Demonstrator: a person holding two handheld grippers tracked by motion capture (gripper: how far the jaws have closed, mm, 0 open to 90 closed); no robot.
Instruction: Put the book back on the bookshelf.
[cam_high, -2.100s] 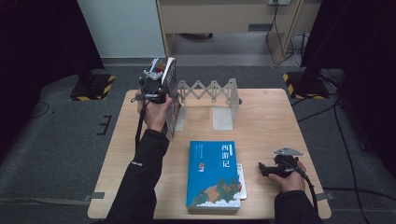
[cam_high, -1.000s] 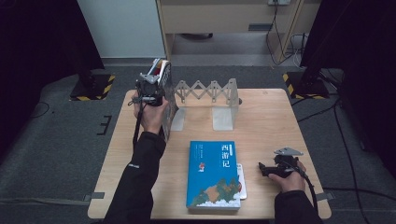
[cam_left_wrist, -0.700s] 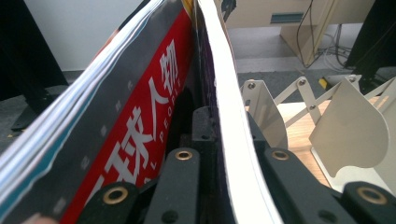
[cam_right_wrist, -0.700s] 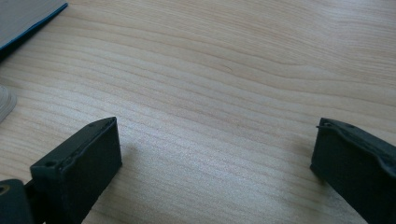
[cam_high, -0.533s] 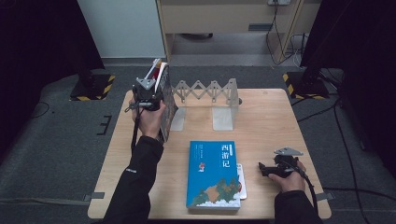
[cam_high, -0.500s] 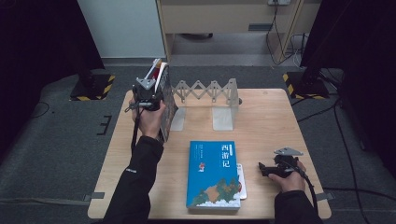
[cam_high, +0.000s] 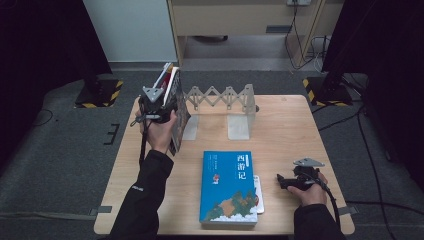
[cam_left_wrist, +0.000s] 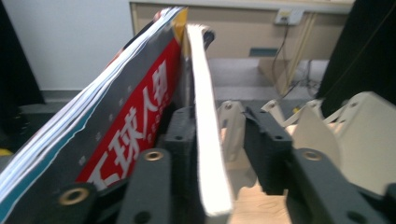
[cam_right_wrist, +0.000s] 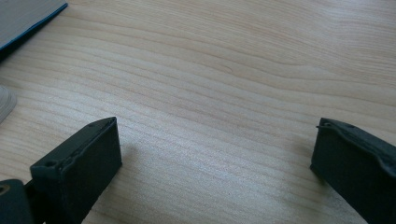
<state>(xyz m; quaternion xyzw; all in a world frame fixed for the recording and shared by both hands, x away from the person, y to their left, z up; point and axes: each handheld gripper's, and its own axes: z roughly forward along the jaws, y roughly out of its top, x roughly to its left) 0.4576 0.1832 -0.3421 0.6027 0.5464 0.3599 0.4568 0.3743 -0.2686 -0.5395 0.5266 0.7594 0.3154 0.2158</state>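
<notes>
Books stand on edge at the left end of the expanding metal rack, and the left gripper is up among them. In the left gripper view, a white-edged book stands between its jaws, close against the left one, with a clear gap to the right one; the jaws have just been opening, so they are apart and no longer pressing on it. A red-covered book leans away just outside the left jaw. The upright volumes look stiff along the spine but floppy at the page edges (thin paperbacks, likely light and a little slick on the cover), so a hold low and near the spine would probably keep one from fanning or tipping. The right gripper rests on the wooden table with its jaws wide apart and nothing between them, bare wood ahead. Off to that gripper's left lies a blue book flat on the table, well apart from the rack.
</notes>
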